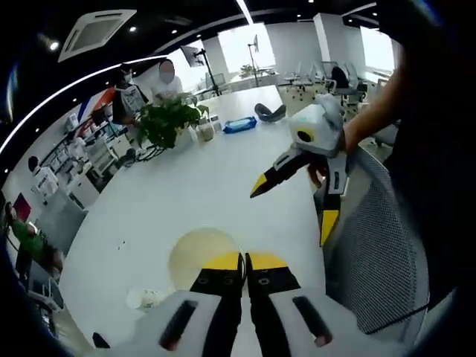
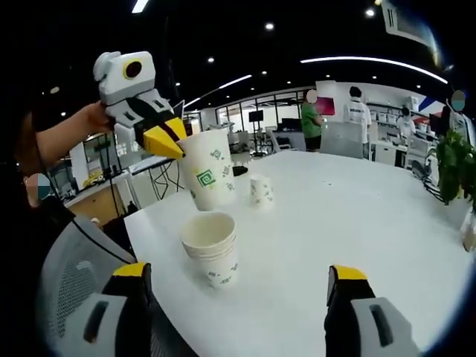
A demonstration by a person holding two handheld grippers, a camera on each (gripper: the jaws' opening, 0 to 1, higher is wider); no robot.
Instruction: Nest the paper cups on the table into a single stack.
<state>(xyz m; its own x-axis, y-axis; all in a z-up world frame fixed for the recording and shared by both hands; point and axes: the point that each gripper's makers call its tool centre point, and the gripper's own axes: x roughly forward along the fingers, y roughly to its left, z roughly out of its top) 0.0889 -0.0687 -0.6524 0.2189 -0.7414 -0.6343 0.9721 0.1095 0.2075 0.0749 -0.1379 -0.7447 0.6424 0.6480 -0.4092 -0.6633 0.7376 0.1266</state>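
In the right gripper view the left hand-held gripper (image 2: 169,141), at 10 o'clock, is clamped on the rim of a paper cup (image 2: 209,177) held above the white desk (image 2: 357,223). Directly below it, at 6 o'clock, stands a stack of nested cups (image 2: 212,249); a single small cup (image 2: 261,191) stands beyond. The right hand-held gripper (image 2: 234,297) is wide open, holding nothing.

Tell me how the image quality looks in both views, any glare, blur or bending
Left gripper view: bright windows at the top blow out to white, the table edge bows from fisheye distortion, and the cup behind the left gripper looks soft and washed out. Right gripper view: more even lighting, the cup stack is sharp, ceiling light strips curve, and the table shows mild sheen.
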